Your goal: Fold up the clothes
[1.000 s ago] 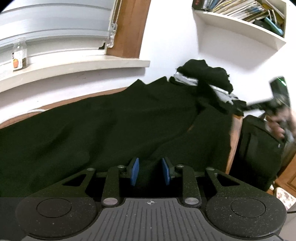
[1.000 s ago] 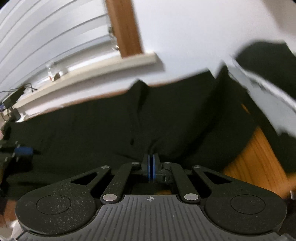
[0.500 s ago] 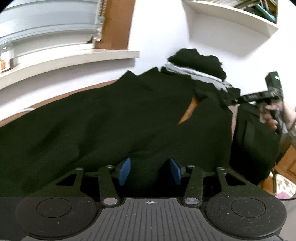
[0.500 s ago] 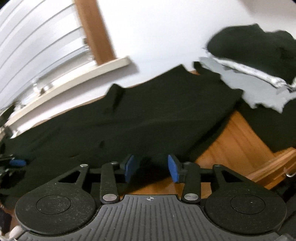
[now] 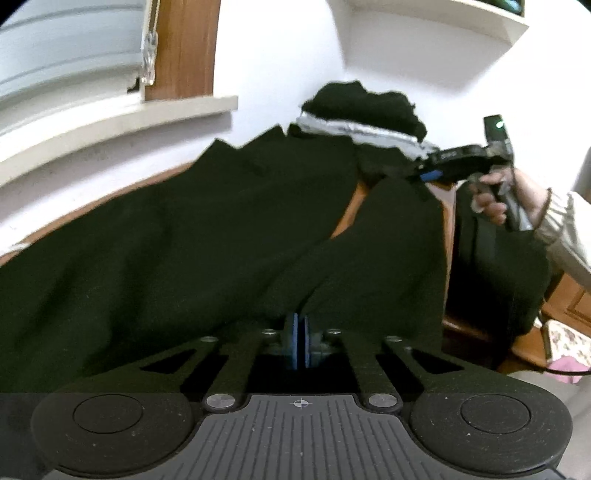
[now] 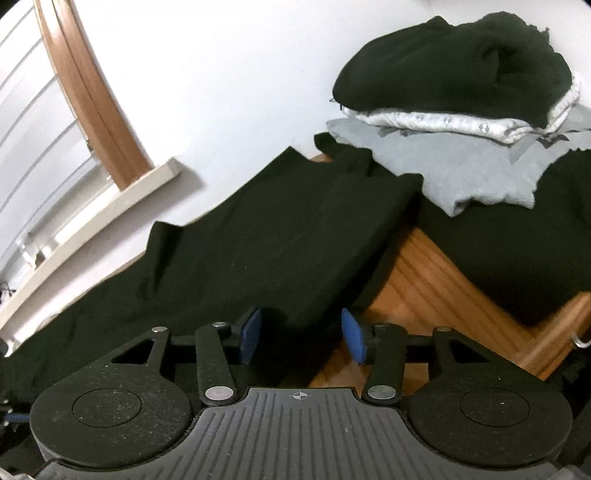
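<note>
Black garment (image 5: 192,236), looks like trousers, lies spread across the wooden surface (image 6: 436,273), covering most of it from the left end to near the right edge. One leg (image 6: 295,229) runs toward the back right corner, the other leg (image 5: 388,243) reaches the right edge and drapes over it; a bare wedge of wood shows between them. Fabric is wrinkled near the front edge.

Left tongs (image 5: 297,341) pressed together, blue pads touching, pinching a fold of the black garment at the front edge, about where the two legs meet. Right tongs (image 6: 301,334) spread wide, blue pads (image 6: 249,334) apart, nothing between them; left pad sits over the hem of the leg, right pad over bare wood. In the left wrist view the right tongs show at the far right edge of the surface, held by a hand (image 5: 495,195) with a striped light sleeve (image 5: 565,229).

At the back right corner a stack of folded clothes (image 6: 454,107): black piece on top, white patterned piece under it, grey piece (image 6: 465,166) below, spilling forward onto more black fabric. A dark bag (image 5: 498,269) hangs just beside the right edge. Behind the surface, white wall, windowsill (image 5: 110,125), wooden window frame (image 5: 181,48), white blind. Shelf (image 5: 461,14) high on the right.
</note>
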{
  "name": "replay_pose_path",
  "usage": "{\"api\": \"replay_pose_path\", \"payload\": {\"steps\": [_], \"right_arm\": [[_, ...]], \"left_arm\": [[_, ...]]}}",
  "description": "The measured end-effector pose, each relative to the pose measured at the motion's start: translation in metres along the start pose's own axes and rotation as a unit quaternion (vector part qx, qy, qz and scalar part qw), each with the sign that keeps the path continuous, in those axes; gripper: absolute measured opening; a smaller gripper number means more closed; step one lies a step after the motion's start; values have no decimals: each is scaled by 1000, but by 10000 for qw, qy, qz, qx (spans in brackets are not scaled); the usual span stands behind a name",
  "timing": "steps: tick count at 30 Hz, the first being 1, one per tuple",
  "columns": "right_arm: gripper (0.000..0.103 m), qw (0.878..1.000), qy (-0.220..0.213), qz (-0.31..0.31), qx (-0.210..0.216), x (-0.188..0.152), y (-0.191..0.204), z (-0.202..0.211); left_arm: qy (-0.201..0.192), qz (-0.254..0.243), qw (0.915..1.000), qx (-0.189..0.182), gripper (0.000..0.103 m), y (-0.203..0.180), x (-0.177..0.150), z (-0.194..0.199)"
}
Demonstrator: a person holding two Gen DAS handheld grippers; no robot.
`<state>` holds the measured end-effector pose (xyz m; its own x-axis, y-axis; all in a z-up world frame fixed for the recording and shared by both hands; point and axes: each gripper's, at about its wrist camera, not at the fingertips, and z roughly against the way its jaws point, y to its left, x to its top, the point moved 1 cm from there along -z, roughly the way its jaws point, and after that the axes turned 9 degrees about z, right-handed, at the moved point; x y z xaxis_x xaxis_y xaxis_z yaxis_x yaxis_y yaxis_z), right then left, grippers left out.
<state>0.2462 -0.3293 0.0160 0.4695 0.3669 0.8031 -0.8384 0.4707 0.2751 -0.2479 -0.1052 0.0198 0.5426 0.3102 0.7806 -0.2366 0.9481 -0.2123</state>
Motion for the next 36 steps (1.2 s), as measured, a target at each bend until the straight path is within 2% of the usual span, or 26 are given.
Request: {"api": "replay_pose_path", "payload": {"steps": [3, 6, 10, 12, 13, 16, 17, 21, 24, 25, 26, 28, 30, 31, 32, 33, 36], "right_arm": [[49, 9998, -85, 102, -132, 3, 2, -5], [49, 9996, -186, -8, -207, 6, -3, -9], [49, 9994, -256, -158, -197, 11, -6, -17], [44, 9992, -272, -56, -289, 11, -3, -20], [33, 9990, -282, 6, -359, 11, -2, -21], [19, 9981, -429, 30, -444, 11, -1, -17], [17, 9979, -477, 13, -437, 11, -2, -15], [20, 9982, -442, -32, -400, 15, -3, -21], [25, 9984, -416, -66, -371, 18, -4, -25], [31, 9985, -407, -77, -362, 19, -4, -26], [32, 9985, -399, -88, -368, 20, -5, -28], [33, 9981, -396, -136, -443, 23, -6, -33], [33, 9979, -398, -164, -478, 26, -8, -37], [28, 9978, -415, -165, -495, 27, -9, -37], [12, 9975, -466, -150, -516, 28, -9, -36], [7, 9971, -532, -118, -525, 29, -9, -32], [5, 9936, -952, -18, -616, 32, -3, -10]], "left_arm": [[-313, 107, 9994, -29, 3, -1, 0, 20], [-466, 142, 9988, -36, 3, -2, 0, 36], [-422, 116, 9990, -39, 4, -4, -6, 40], [-278, 111, 9995, -55, 6, -5, -10, 35], [-217, 108, 9997, -56, 6, -5, -13, 33], [-153, 96, 9998, 32, 25, -4, -16, 29], [-137, 98, 9998, 52, 29, -3, -16, 29], [-97, 25, 9998, 164, 32, -4, -14, 23], [-75, -42, 9996, 262, 31, -4, -13, 19], [-68, -65, 9995, 295, 20, -5, -13, 17], [-61, -87, 9994, 327, 10, -5, -13, 16], [-150, -67, 9993, 328, 3, -5, -12, 18], [-298, -20, 9990, 338, 3, -4, -10, 22], [-362, -5, 9987, 353, 3, -4, -9, 25], [-421, 17, 9985, 354, 3, -4, -8, 27], [-476, 34, 9982, 353, 3, -3, -6, 29], [-655, 55, 9970, 398, 3, -4, -2, 38]]}}
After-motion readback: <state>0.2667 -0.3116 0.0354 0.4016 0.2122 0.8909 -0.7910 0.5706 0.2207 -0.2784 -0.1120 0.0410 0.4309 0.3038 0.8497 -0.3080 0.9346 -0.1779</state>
